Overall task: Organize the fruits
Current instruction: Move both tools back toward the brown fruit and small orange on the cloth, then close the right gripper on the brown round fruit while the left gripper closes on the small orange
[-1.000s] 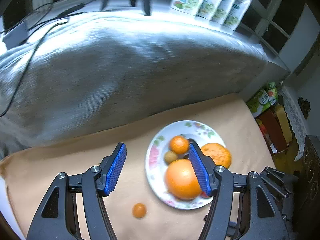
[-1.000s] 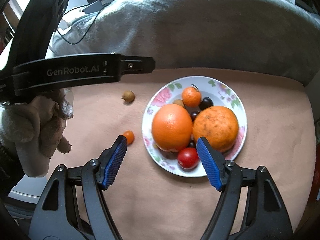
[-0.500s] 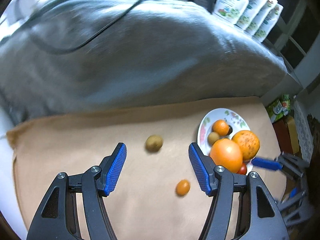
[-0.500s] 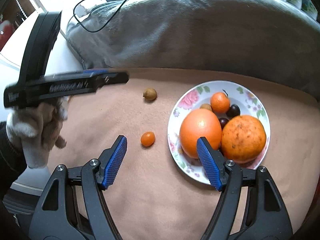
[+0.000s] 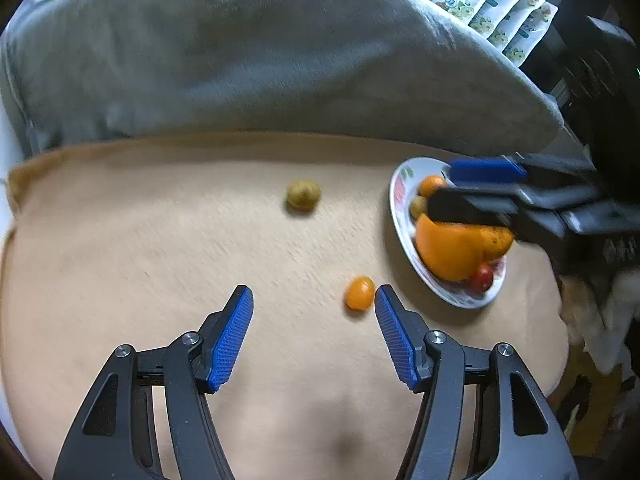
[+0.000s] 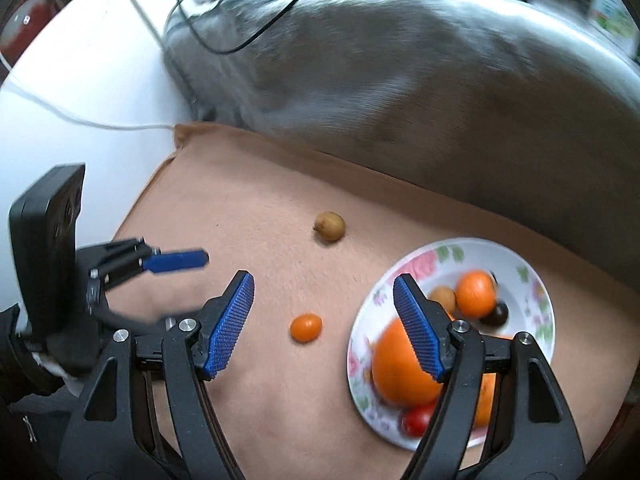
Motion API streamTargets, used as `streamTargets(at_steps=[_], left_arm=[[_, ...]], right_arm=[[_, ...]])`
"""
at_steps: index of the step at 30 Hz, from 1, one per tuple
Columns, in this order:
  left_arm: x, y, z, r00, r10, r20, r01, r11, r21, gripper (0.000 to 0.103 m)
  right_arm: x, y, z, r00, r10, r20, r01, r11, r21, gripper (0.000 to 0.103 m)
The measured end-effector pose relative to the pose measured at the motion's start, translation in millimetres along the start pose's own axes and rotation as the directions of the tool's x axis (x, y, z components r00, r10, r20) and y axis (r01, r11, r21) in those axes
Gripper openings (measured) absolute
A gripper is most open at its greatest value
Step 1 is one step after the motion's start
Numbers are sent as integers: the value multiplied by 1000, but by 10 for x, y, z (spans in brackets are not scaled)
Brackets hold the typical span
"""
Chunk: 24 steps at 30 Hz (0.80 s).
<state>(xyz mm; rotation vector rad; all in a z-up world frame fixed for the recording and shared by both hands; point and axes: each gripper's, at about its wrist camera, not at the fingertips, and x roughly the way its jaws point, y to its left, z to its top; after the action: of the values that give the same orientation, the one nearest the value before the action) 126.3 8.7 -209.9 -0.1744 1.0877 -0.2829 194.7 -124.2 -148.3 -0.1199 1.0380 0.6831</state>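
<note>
One grey fuzzy blanket (image 5: 280, 60) was seen bunched far ahead of both grippers, one tan napped cloth (image 5: 140, 240) spread under them. One round white floral plate (image 6: 532, 276) was found ahead-right of the right gripper (image 6: 322, 296), its right finger overlapping the rim in view. Counted on the plate: two large oranges, one small mandarin (image 6: 475, 294), one brownish-yellow small fruit, one dark round fruit, one red tomato (image 6: 416, 420). Two fruits were left loose on the cloth: one oval orange kumquat (image 5: 359, 293), just inside the left gripper's (image 5: 314, 300) right fingertip, not pinched; one dull yellow-brown fruit (image 5: 303, 195) further ahead. Both grippers were held open, nothing between the pads; the left jaws had just narrowed slightly.
</note>
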Motion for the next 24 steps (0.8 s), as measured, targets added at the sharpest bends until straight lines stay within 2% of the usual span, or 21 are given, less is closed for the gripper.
streamTargets(at_steps=[3,7,10,15,19,24], left_arm=[[72,-38,-80,1000,-7,-6,7,1000,-19,60],[187,-104,-148,1000,-10,-11,9,999,-37,48],[240,-156,-172,1000,-8,0,8,999,-42,47],[332,-241,-193,1000,-13,9,13,999,-45,45],[410,-288,-209,1000,-1,4,1,999,-34,39],[473,-291,-202,1000,15,10,-14,999,-52,39]], right_arm=[[125,1,122,999,22,-40,-25,998,-57,75],[281,30,243,995,24,-97,-39,987,-154,68],[402,47,296,991,34,-129,-60,977,-203,66],[600,29,338,985,51,-164,-88,970,-227,61],[732,-2,377,982,62,-176,-102,969,-224,60],[841,15,407,980,65,-188,-110,965,-237,60]])
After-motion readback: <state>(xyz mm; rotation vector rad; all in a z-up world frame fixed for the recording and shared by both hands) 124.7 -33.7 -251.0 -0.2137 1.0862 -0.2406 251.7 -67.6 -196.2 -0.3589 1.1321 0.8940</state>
